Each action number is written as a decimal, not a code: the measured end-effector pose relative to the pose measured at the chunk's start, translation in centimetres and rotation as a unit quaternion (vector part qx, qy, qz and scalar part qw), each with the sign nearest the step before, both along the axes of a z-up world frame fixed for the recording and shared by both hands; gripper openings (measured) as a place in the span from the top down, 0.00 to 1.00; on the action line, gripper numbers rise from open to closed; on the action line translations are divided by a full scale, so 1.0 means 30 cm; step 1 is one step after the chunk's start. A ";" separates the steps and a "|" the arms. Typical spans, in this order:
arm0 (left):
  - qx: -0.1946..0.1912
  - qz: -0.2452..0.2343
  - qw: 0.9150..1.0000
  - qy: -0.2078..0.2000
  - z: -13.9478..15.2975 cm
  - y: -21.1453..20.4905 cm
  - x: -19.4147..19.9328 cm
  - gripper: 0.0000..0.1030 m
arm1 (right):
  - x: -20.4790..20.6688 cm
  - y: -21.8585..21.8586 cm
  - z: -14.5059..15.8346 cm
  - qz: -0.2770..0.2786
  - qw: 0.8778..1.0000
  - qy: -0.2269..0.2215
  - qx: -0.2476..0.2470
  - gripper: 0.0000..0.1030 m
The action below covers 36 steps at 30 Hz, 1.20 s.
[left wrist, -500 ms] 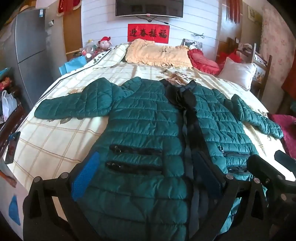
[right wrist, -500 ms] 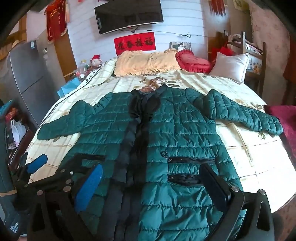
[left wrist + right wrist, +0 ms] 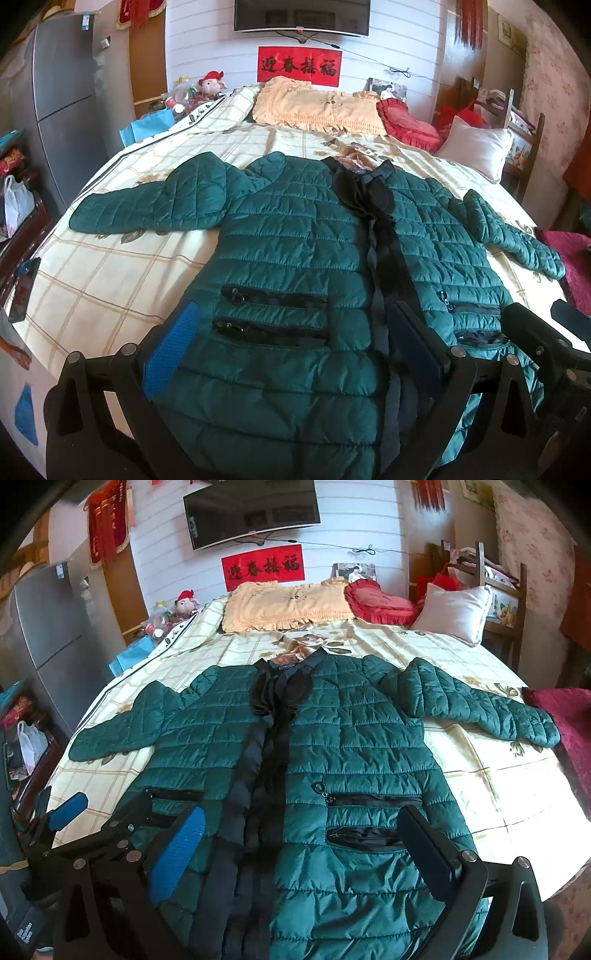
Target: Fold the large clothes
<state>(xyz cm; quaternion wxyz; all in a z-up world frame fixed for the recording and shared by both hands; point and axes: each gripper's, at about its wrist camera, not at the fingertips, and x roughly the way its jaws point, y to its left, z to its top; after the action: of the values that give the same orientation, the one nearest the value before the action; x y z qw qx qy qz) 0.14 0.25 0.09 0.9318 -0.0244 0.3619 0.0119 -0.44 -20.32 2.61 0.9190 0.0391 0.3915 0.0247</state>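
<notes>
Nothing moved: one jacket (image 3: 295,236), two zip pockets each side.

We look down over our right gripper (image 3: 301,853), its jaws spread wide above the hem of a green quilted jacket (image 3: 354,746). The jacket lies face up and unfolded on a checked bedspread (image 3: 491,786), sleeves stretched out to both sides. Our left gripper (image 3: 66,812) shows at the lower left edge. Pillows (image 3: 284,605) sit at the far end.
</notes>
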 end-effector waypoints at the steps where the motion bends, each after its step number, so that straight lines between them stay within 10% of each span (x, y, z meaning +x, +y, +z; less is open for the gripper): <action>1: 0.000 0.000 1.000 0.001 0.001 0.000 0.002 0.01 | -0.001 -0.004 -0.025 -0.001 1.000 0.001 0.004 0.00; 17: -0.028 0.009 0.998 -0.053 -0.015 0.022 0.004 0.01 | 0.012 -0.033 -0.045 -0.009 1.000 -0.001 0.027 0.00; 36: -0.017 0.018 1.000 0.003 -0.023 0.039 0.009 0.01 | 0.013 -0.039 -0.065 -0.013 0.999 0.006 0.029 0.00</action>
<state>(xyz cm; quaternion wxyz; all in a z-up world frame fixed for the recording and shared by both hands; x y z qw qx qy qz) 0.43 1.41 -0.60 0.9300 -0.0469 0.3640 0.0222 -0.06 -21.49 0.66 0.9153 0.0706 0.3958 0.0238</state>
